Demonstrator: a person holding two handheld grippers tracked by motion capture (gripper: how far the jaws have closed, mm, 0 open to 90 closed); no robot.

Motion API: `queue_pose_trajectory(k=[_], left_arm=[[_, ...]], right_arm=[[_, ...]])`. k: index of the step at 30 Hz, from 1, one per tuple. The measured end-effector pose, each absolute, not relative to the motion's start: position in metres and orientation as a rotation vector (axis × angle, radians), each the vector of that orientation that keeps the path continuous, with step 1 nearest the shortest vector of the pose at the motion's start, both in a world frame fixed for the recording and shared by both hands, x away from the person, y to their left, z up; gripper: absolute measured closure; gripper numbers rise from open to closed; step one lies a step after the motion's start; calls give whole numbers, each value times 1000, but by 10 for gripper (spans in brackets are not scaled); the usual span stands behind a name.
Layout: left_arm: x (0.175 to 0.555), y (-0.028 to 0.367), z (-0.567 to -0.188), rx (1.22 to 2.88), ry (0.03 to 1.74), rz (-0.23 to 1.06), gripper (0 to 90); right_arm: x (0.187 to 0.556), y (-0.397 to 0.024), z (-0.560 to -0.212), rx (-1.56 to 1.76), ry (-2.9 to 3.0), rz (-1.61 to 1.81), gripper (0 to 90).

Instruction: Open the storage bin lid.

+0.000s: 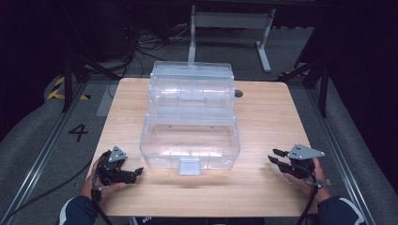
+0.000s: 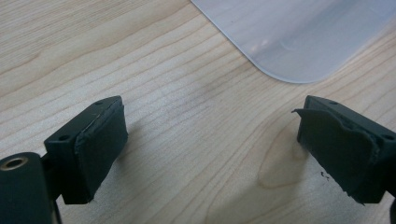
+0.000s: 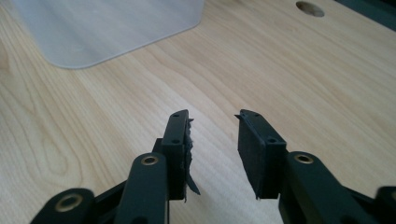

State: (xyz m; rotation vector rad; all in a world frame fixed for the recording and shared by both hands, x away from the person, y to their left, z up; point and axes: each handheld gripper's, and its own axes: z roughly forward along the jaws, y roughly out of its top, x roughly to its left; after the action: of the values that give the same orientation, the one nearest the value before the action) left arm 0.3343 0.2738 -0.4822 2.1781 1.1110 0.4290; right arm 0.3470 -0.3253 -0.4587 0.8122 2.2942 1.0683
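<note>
A large clear plastic box stands in the middle of the wooden table, its lid tipped back and a latch tab at its front. My left gripper rests on the table by the box's front left corner, held in a hand, open with nothing between its jaws. In the left gripper view the gripper is spread wide over bare wood, with the box corner ahead. My right gripper lies near the table's right front, open and empty. The right gripper view shows the gripper facing the box corner.
A round cable hole sits in the table behind the box, also seen as the hole. Beyond the table are a white desk frame, cables on the floor and dark stands at both sides.
</note>
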Motion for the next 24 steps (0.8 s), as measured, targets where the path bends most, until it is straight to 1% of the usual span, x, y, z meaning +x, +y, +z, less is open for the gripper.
queue_pose_trajectory(k=[4,11,13,14,16,18,19,24], left_arm=[[333,274,-482,2182,1103,420,89],[331,275,-482,2196,1083,412,89],[331,275,-482,2195,1084,411,89],[331,275,-482,2193,1091,404,89],[331,275,-482,2194,1088,403,89],[331,275,-482,2196,1084,402,88],[332,275,-482,2199,1069,408,88],[334,275,-482,2209,1053,417,82]], right_arm=[[343,-330,-465,859,2301,1046,580],[338,-344,-476,1046,2283,1066,423],[338,-347,-478,1075,2280,1076,408],[338,-350,-480,1126,2260,1060,359],[340,-354,-484,1184,2245,1071,311],[340,-355,-485,1206,2250,1053,303],[341,-356,-486,1217,2247,1029,275],[341,-355,-486,1218,2247,1022,265]])
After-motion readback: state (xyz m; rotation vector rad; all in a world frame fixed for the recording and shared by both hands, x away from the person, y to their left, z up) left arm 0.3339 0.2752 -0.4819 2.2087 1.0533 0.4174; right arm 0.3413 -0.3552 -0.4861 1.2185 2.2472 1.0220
